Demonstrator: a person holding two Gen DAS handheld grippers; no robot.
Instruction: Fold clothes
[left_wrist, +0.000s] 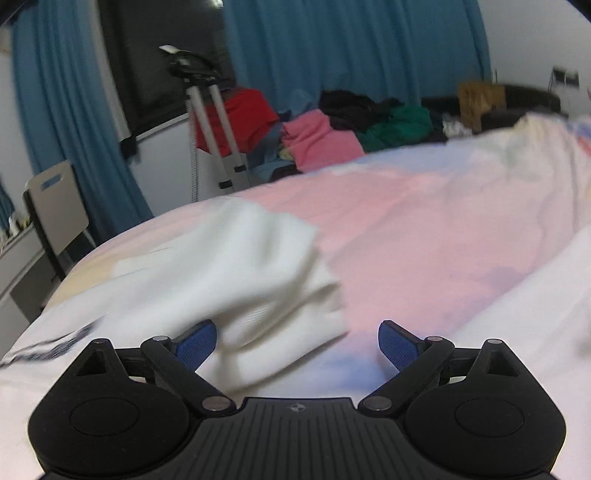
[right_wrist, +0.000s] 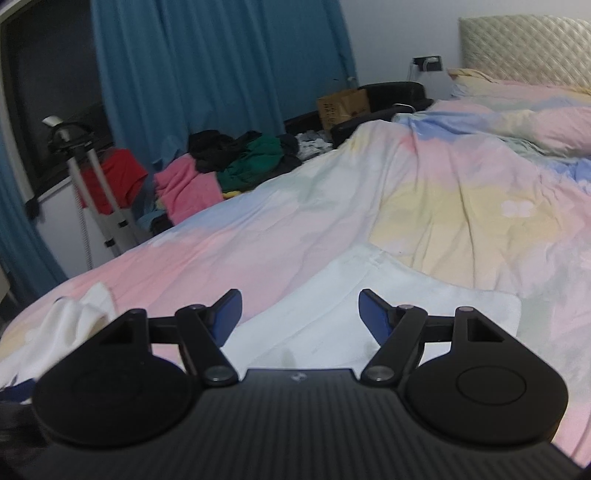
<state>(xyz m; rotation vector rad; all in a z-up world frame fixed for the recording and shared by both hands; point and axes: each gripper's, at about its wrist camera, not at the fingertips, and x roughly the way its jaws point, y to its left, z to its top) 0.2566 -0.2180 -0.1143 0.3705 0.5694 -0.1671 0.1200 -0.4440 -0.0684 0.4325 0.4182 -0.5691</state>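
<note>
Both grippers, the left gripper (left_wrist: 297, 343) and the right gripper (right_wrist: 300, 314), have fingers wide open and hold nothing. A white cloth (right_wrist: 369, 314) lies flat on the bed (right_wrist: 258, 240). Grab two corners, then fold neatly.

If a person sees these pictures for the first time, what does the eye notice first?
First comes the pastel bedcover filling the middle of both views, with a white garment lying flat on it just ahead of the open right gripper. Next, the heap of pink, green and black clothes beyond the bed's far edge, before blue curtains.
</note>
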